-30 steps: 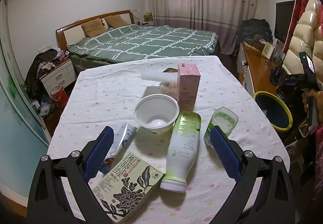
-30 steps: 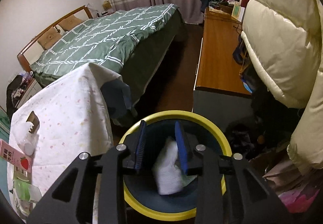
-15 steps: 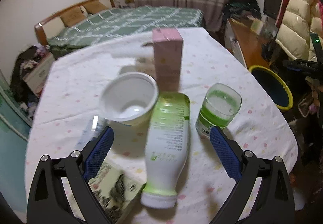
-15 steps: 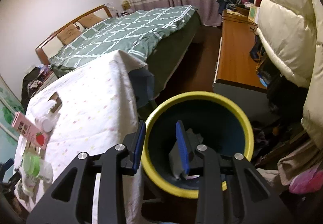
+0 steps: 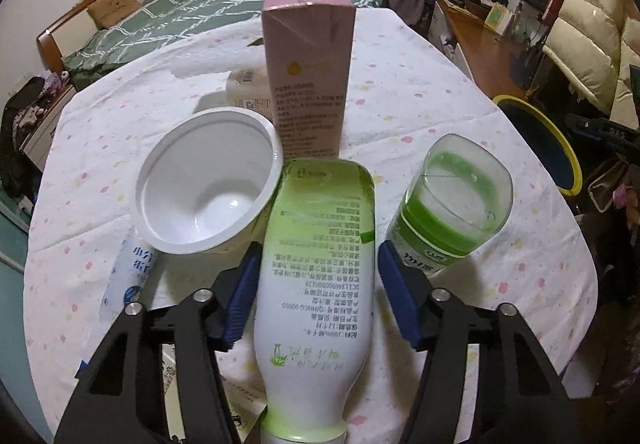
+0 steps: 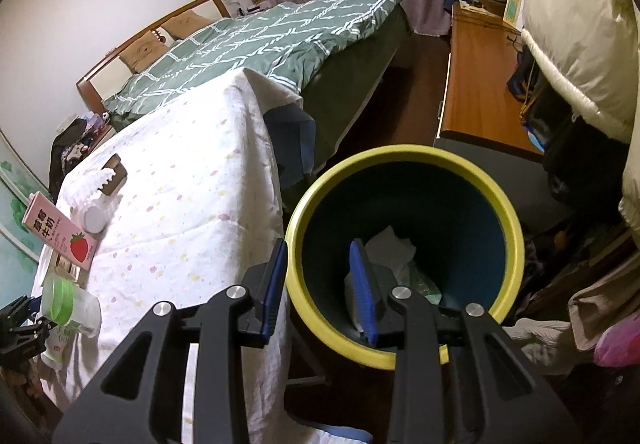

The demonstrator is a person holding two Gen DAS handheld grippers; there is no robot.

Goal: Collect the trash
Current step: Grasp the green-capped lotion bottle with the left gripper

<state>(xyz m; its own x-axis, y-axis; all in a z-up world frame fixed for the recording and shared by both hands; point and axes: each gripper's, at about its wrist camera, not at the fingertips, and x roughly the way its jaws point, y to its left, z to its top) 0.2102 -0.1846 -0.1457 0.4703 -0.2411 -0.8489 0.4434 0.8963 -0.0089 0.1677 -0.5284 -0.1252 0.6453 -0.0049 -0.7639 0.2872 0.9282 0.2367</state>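
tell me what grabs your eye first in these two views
In the left wrist view, the big green and white bottle lies on its side on the dotted tablecloth, filling the gap between the left gripper's blue pads, with a pink carton upright behind it. In the right wrist view, the yellow-rimmed bin beside the table dominates, white crumpled trash at its bottom, the right gripper straddling its near rim.

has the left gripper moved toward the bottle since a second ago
Yes. The left gripper has come forward and closed in: its fingers now flank the lying bottle, and the pink carton behind looms much larger in its view.
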